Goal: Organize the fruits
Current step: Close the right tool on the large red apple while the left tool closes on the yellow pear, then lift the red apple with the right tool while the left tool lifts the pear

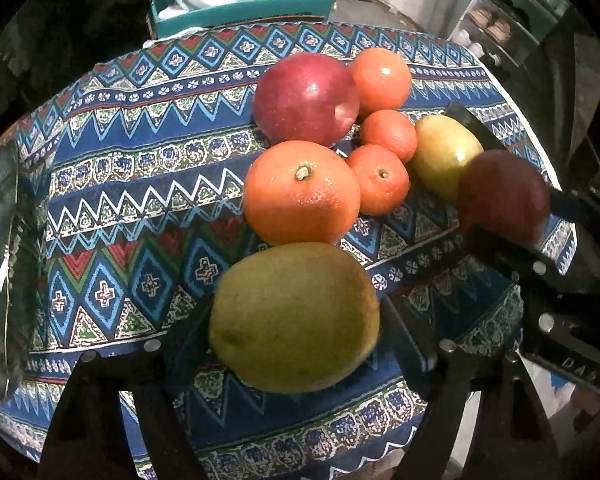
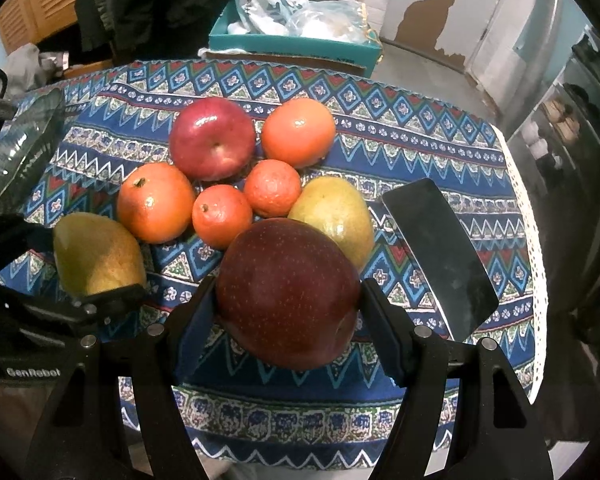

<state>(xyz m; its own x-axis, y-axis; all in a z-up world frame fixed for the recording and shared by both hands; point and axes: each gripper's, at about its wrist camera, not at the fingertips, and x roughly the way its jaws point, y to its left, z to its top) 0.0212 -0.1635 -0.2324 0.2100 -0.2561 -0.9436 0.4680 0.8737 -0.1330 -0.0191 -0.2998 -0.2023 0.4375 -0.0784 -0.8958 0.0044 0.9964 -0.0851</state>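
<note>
Right hand-held gripper (image 2: 288,304) clamps a glossy speckled dark-red apple (image 2: 288,292); left hand-held gripper (image 1: 296,336) brackets a matte oval mango (image 1: 296,316), contact unclear.

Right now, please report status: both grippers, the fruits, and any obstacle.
Left gripper around green mango. Right gripper shut on dark red apple. Other fruit clustered on tablecloth. Black phone beside right gripper.

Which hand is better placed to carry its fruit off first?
Right, probably. The right gripper already has its jaws pressed against both sides of the dark red apple. The left gripper straddles the yellow-green mango, but whether its jaws touch the fruit is unclear.
</note>
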